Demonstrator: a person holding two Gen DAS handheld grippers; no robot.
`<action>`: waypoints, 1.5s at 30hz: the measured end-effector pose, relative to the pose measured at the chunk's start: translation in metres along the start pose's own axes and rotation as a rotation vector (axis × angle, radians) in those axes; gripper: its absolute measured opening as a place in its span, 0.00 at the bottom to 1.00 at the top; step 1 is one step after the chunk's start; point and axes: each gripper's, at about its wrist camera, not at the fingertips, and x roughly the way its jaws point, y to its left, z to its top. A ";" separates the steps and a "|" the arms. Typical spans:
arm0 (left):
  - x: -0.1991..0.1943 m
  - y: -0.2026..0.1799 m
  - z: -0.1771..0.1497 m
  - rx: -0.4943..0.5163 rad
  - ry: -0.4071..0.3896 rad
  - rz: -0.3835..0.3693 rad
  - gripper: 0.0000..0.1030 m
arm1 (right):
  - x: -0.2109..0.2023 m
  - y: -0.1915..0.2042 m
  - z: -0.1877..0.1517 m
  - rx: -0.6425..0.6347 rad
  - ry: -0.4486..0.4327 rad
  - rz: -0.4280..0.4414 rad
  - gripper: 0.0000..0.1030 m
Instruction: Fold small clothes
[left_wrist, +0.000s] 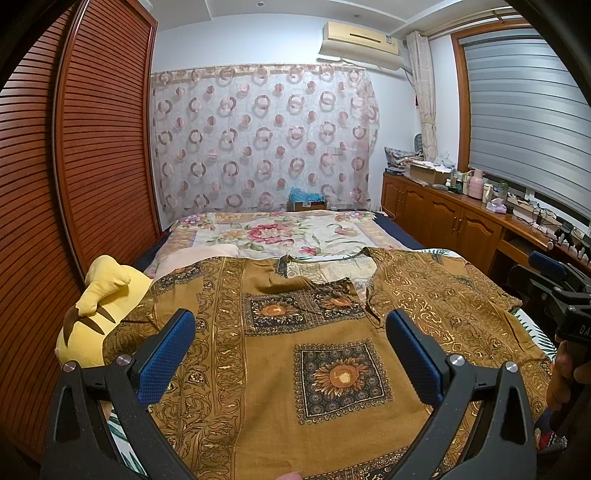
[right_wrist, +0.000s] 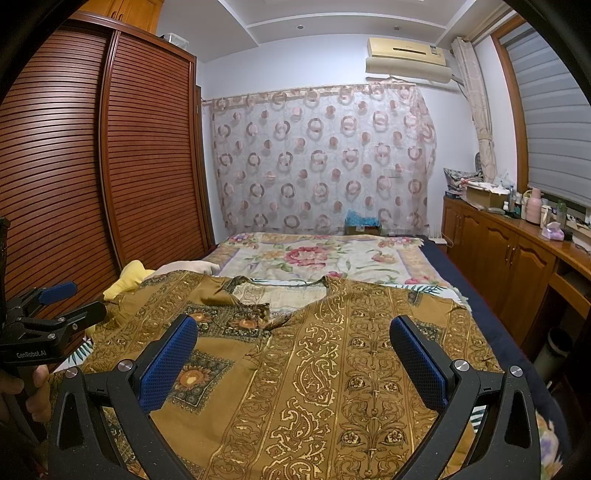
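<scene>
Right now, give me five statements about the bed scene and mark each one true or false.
1. The mustard-brown patterned shirt lies spread flat on the bed. True.
2. The left tool is shut on the shirt. False: it is open, holding nothing.
3. A yellow plush toy sits at the shirt's left edge. True.
4. The right tool is open above the shirt. True.
5. The louvred wooden wardrobe doors stand open. False: they are closed.
</scene>
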 end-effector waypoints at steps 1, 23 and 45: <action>0.000 0.000 0.000 0.000 0.000 0.000 1.00 | 0.000 0.000 0.000 -0.001 0.000 0.000 1.00; 0.000 0.000 0.000 0.000 0.002 0.000 1.00 | 0.000 0.000 0.000 -0.001 -0.002 0.000 1.00; 0.013 0.047 -0.010 0.001 0.076 0.056 1.00 | 0.018 0.009 0.001 -0.047 0.062 0.110 1.00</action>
